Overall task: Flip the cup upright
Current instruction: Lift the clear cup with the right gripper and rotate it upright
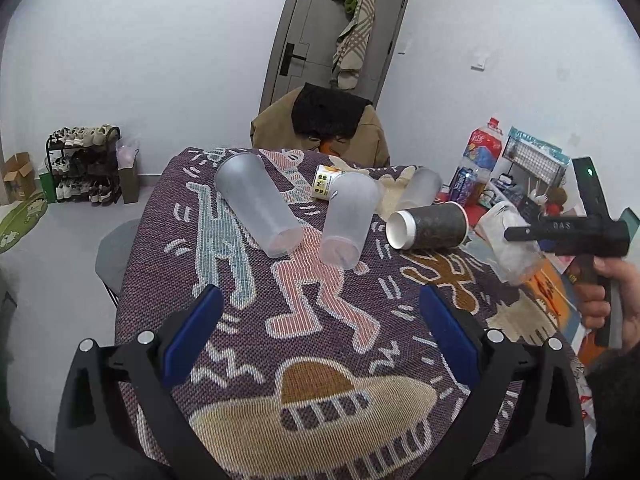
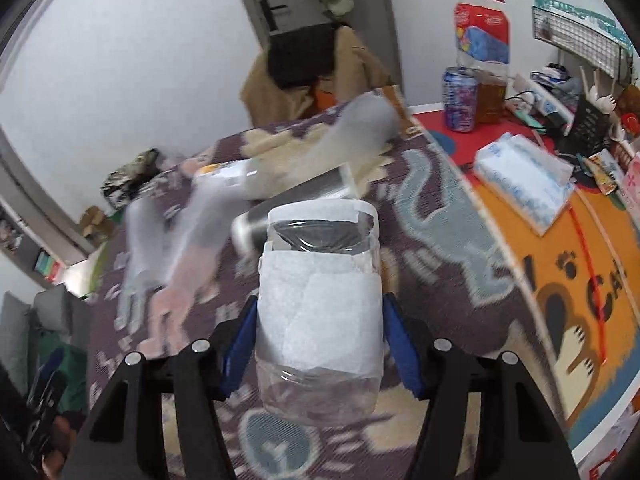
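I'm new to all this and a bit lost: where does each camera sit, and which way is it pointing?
Left wrist: sits on the left tool, looking across the patterned tablecloth at lying cups; its open blue fingers and the person's right hand show.
Right wrist: sits on the right tool, looking at the paper-wrapped clear cup it grips.
Shared: tablecloth, dark paper cup, door.

Clear glossy plastic cup (image 2: 318, 312), matt paper wrap; coarse woven tablecloth (image 1: 320, 360).

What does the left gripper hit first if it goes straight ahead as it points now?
Probably the middle frosted cup, lying on its side on the patterned tablecloth. The left gripper is open and empty; depth is unclear, so it might meet cloth first.
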